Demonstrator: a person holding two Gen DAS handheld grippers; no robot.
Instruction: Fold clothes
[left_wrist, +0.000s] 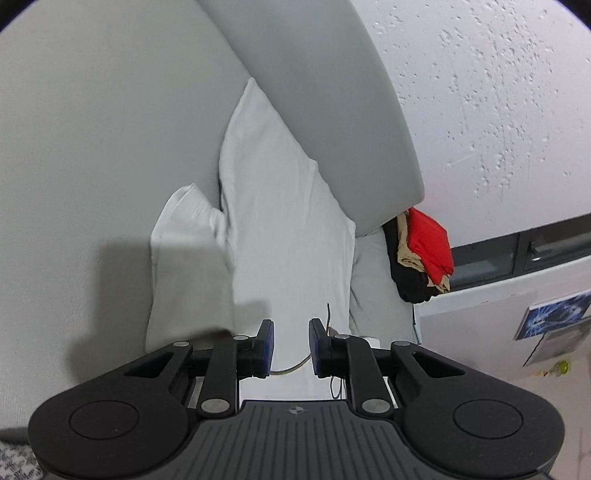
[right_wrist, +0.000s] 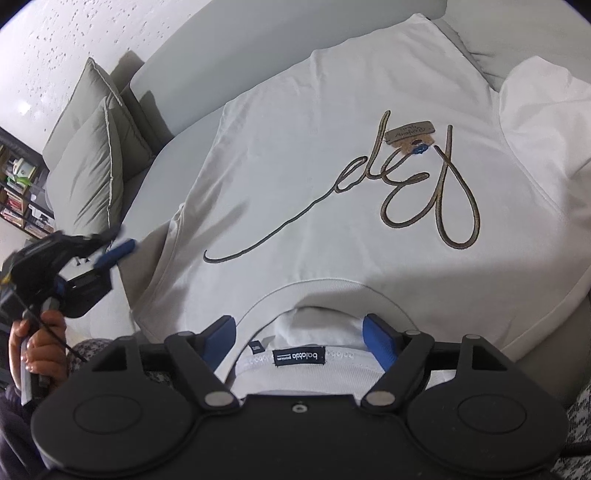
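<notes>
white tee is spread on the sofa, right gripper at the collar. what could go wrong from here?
1. The right gripper has open jaws straddling the collar and neck label; closing may pinch only the back layer.
2. The hang tag lies loose on the white T-shirt chest and could get folded inside.
3. The left gripper holds nothing, so the shirt may drag and bunch if pulled one-sided.

White T-shirt (right_wrist: 332, 166): soft matt cotton-like cloth w/ ribbed collar; across its chest, raised dull-gold script (right_wrist: 424, 199), on that a brown card-like tag (right_wrist: 408, 134). Under the shirt, sofa (right_wrist: 192, 85) in smooth matt grey fabric; left of shirt, cushions (right_wrist: 92, 173) slightly sheeny cloth w/ pale piping. Right gripper (right_wrist: 301, 334) matt black plastic, blue ribbed rubbery pads, dull metal pins. Wall (left_wrist: 498, 110) rough, pitted
</notes>
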